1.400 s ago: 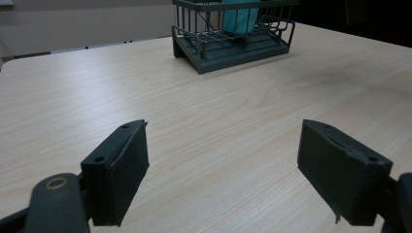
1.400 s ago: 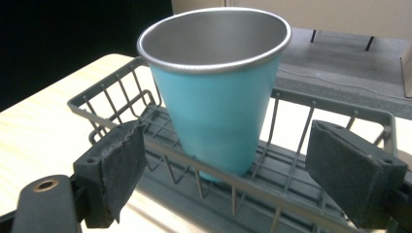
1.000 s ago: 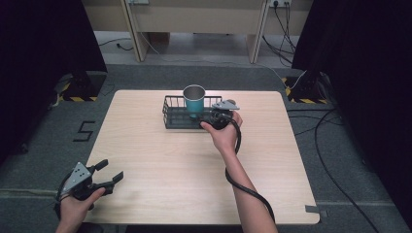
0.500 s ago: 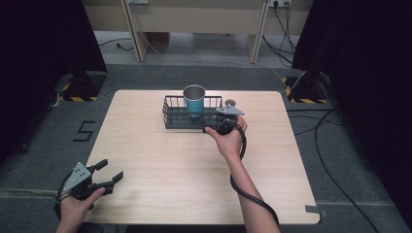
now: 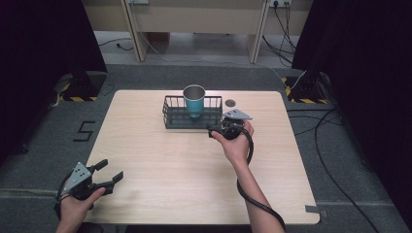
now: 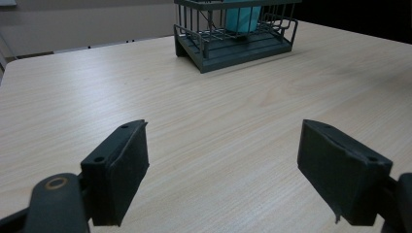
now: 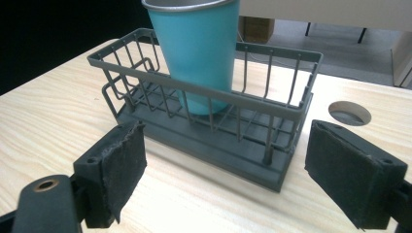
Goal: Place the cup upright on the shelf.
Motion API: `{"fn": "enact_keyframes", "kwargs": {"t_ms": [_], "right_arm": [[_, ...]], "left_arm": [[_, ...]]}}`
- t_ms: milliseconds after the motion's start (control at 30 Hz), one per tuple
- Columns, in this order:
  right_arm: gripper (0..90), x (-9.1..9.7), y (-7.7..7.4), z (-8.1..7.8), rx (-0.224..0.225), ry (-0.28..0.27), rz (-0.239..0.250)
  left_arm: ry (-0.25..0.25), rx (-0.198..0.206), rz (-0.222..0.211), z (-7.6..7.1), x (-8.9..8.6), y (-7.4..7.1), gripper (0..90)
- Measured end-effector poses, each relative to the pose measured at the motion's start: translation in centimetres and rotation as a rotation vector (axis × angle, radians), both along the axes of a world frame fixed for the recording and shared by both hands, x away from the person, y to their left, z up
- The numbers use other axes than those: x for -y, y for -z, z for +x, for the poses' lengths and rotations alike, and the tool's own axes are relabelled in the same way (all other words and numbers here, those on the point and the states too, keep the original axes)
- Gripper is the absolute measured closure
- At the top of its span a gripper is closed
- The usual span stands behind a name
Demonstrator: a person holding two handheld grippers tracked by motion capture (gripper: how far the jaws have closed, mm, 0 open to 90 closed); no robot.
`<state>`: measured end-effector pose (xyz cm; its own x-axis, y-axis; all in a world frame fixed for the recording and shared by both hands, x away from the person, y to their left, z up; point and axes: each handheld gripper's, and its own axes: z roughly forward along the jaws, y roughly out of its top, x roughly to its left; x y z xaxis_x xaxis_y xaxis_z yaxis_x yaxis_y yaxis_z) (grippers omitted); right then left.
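A teal cup (image 5: 194,99) with a metal rim stands upright in a dark wire basket (image 5: 168,114) at the far middle of the table. My right gripper (image 5: 215,130) hovers just off the basket's near right corner, open and empty. In the right gripper view its jaws (image 7: 223,165) stand wide apart, facing the basket (image 7: 204,138) and the cup (image 7: 199,53). My left gripper (image 5: 111,170) sits at the table's near left corner, open and empty. The left gripper view shows the left gripper (image 6: 221,170) above bare wood, with the basket (image 6: 233,46) and cup (image 6: 241,12) far ahead.
A round cable hole (image 5: 230,102) lies in the tabletop just right of the basket, also seen as a hole (image 7: 350,112) in the right gripper view. The light wooden table (image 5: 160,165) is bordered by dark floor with cables at the right.
My right gripper has drawn back a little from the basket, toward the person and slightly right. The left gripper, cup and basket have stayed put.
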<state>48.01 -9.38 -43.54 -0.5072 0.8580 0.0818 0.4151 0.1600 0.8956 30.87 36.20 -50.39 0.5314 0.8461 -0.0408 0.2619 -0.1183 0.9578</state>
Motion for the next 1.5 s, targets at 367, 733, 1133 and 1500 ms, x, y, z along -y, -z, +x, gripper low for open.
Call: {"fn": "enact_keyframes", "kwargs": {"t_ms": [367,733,1133,1500], "right_arm": [[15.7,1.9,0.0,-1.4,0.003,0.013,-0.004],[15.8,4.2,0.3,-2.7,-0.005,0.043,-0.007],[15.8,6.0,1.2,-4.4,-0.014,0.046,0.000],[15.8,8.7,1.9,-6.6,0.010,0.077,-0.007]], "left_arm": [[-0.001,0.002,0.006,0.0,-0.1,0.0,18.2],[-0.005,0.002,0.005,0.0,-0.1,0.0,18.2],[-0.007,0.001,0.003,0.0,-0.1,0.0,18.2],[-0.007,-0.001,0.004,0.0,-0.1,0.0,18.2]]}}
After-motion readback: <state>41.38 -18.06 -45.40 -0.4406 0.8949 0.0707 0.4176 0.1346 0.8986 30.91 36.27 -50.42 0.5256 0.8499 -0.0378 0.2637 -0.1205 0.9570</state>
